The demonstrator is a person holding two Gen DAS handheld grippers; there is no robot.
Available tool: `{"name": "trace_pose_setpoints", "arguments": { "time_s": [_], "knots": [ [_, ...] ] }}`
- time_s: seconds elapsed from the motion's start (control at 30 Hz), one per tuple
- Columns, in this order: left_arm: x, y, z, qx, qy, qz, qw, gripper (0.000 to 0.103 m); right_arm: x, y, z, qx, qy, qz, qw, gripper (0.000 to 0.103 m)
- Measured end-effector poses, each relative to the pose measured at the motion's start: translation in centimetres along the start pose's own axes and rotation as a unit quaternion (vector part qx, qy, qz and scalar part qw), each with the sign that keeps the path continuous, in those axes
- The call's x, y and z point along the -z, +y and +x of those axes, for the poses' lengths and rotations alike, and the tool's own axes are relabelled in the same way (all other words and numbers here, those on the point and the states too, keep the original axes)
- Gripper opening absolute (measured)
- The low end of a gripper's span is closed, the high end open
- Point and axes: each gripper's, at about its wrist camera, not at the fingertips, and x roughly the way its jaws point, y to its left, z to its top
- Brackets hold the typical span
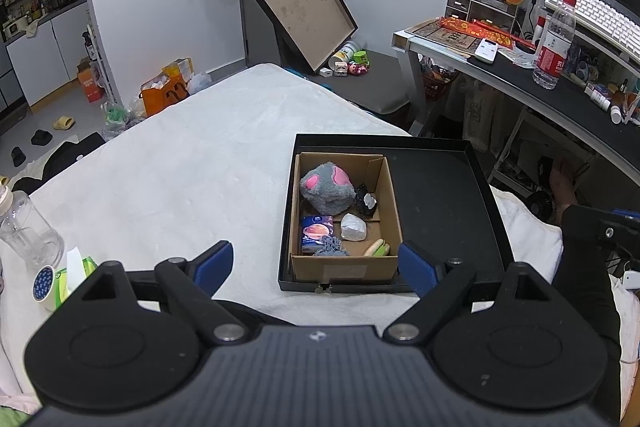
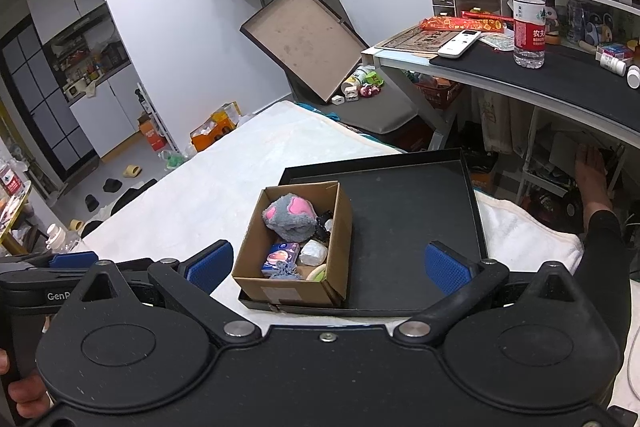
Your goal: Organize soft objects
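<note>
left claw (image 1: 316,269): nearest to us, blue pads spread wide, nothing between them – hovering over the bed just in front of the box
right claw (image 2: 328,267): also spread wide and empty, we see it above the near edge of the tray
cardboard box (image 1: 340,269): sits in the left part of the black tray (image 1: 448,211), open top
grey plush (image 1: 327,189): pink patches, in the far half of the box, leaning on the left wall
blue packet (image 1: 316,233): near-left corner of the box, just beside a grey knitted piece (image 1: 331,247)
white lump (image 1: 353,227): middle of the box, touching or nearly touching the packet – we cannot tell which
dark item (image 1: 366,201): against the right wall, next to the plush, too small to tell what
green-yellow item (image 1: 378,248): near-right corner of the box
bed (image 1: 180,167): white cover, carries the tray
clear bottle (image 1: 24,227): at the left edge on the bed
table (image 2: 540,75): off to the right, water bottle (image 2: 529,7) upright on it
</note>
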Motion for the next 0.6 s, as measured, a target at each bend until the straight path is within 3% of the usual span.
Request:
{"name": "trace_pose_setpoints", "arguments": {
  "time_s": [0.6],
  "knots": [
    [-0.07, 0.07, 0.18, -0.002, 0.001, 0.003, 1.0000, 0.088, 0.15, 0.07, 0.30, 0.002, 0.005, -0.003, 1.000, 0.103]
  ]
}}
